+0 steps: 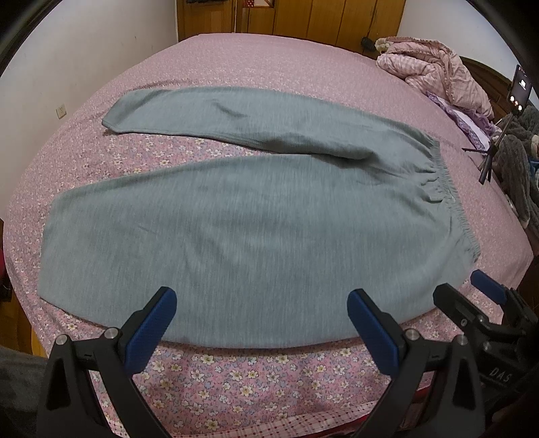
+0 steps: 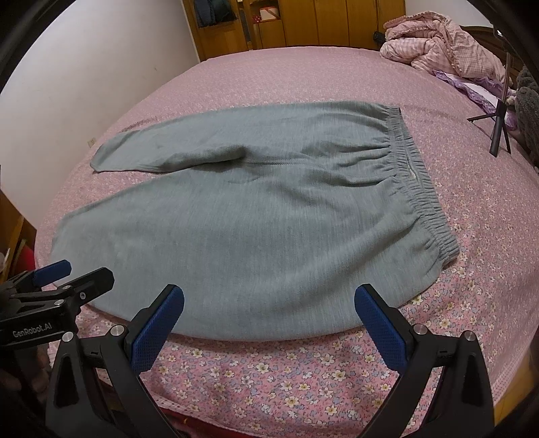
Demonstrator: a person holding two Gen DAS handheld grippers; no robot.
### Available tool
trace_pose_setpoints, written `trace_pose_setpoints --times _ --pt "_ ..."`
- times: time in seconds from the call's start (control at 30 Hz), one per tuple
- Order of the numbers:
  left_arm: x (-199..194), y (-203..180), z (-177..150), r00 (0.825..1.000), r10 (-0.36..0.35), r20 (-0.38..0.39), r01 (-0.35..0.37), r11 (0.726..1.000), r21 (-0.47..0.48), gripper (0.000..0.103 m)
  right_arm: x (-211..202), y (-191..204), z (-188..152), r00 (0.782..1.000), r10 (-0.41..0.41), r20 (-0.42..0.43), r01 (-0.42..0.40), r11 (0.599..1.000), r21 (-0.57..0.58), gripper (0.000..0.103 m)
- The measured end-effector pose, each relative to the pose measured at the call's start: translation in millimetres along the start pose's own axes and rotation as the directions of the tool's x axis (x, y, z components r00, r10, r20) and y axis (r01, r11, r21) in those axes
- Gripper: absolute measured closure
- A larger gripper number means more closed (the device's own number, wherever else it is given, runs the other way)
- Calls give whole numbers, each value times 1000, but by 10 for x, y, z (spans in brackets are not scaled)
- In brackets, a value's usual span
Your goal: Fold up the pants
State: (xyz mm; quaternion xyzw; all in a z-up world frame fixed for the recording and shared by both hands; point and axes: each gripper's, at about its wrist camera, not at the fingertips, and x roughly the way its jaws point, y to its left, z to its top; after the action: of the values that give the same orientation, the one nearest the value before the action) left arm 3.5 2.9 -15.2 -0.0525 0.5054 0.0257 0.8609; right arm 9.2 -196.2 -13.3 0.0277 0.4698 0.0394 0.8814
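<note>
Left wrist view: bed [image 1: 303, 67], the largest item, covered edge to edge by a pink floral sheet [image 1: 235, 377]; it carries everything listed below. No containers appear in either view.

Pants [image 1: 202, 229], grey-green knit, spread flat across the middle of the bed and reaching close to its near edge. Elastic waistband [image 1: 448, 188] gathered, toward the bed's right side; both legs run toward the left side. Near leg lies broad and flat, with its hem by the left edge. Far leg [image 1: 209, 111] angles away toward the far left corner, separated from the near leg by a wedge of bare sheet. A soft ridge of cloth rises at the crotch.

Pink quilted bedding [image 1: 434, 70], bunched at the far right corner. Purple cloth just beside it, partly hidden.

Tripod [image 1: 495, 148], small, black, standing near the right edge and holding a phone [image 1: 520, 89] with a lit screen.

Wooden wardrobe panelling [image 1: 323, 17] beyond the far edge; white wall [image 1: 67, 67] along the left side, with a socket.

Left gripper [image 1: 261, 305]: hovers over the near edge, jaws spread wide, blue pads framing the near leg's edge, holding nothing.

Right gripper [image 2: 269, 303]: level beside it to the right, jaws likewise spread wide and empty, over the near edge just short of the pants. Each gripper shows at the margin of the other's view.
</note>
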Motion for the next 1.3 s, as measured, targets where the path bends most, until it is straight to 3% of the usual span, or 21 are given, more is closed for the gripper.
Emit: trace_pose_setpoints --times 0.6,1.3 --pt "281 0 350 997 -9 -80 16 996 83 0 207 -327 277 997 -5 -78 10 998 62 0" --pt "680 146 1381 989 -44 -139 60 992 112 0 615 -659 1189 987 34 -156 -30 999 32 0"
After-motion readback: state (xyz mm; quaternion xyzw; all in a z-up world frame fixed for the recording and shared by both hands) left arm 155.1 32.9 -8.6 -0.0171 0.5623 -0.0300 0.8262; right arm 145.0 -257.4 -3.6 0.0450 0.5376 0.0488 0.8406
